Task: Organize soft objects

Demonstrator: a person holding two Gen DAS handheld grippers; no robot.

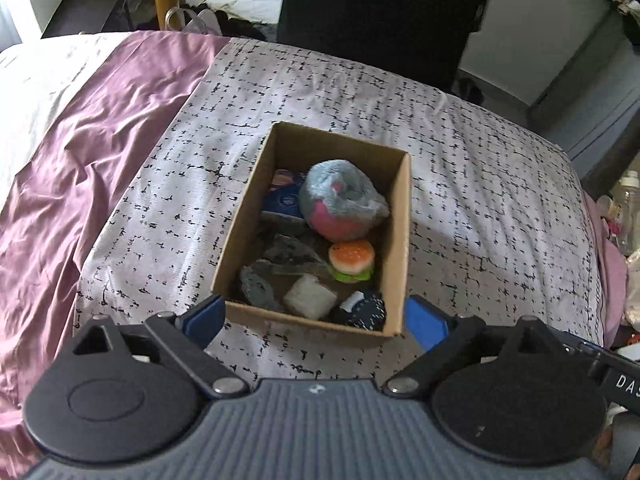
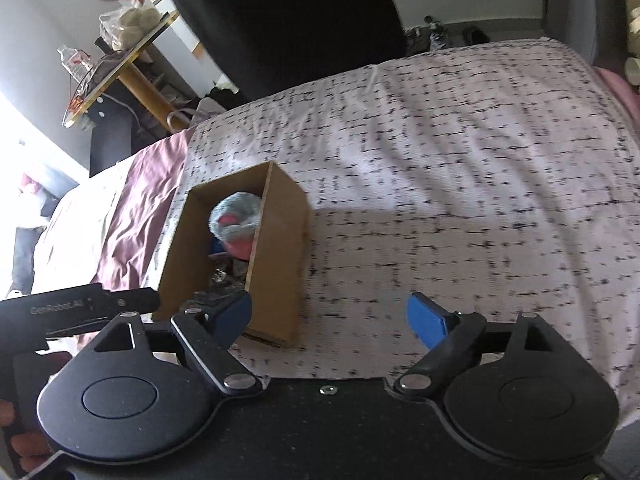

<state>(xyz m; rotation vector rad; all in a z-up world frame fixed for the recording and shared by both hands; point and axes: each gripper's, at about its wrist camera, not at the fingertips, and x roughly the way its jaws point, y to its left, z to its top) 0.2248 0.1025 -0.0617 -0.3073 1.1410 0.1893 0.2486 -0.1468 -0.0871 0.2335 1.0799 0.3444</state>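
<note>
An open cardboard box stands on the patterned white cloth. In it lie a grey and pink plush, a burger toy, a white block, a dark dotted item, a blue packet and grey scraps. My left gripper is open and empty, just short of the box's near wall. In the right wrist view the box is at the left with the plush showing. My right gripper is open and empty, over the cloth beside the box.
A purple sheet covers the bed to the left. A person in black stands beyond the bed. A wooden table with clutter is at the far left. Bottles and clutter lie off the bed's right edge.
</note>
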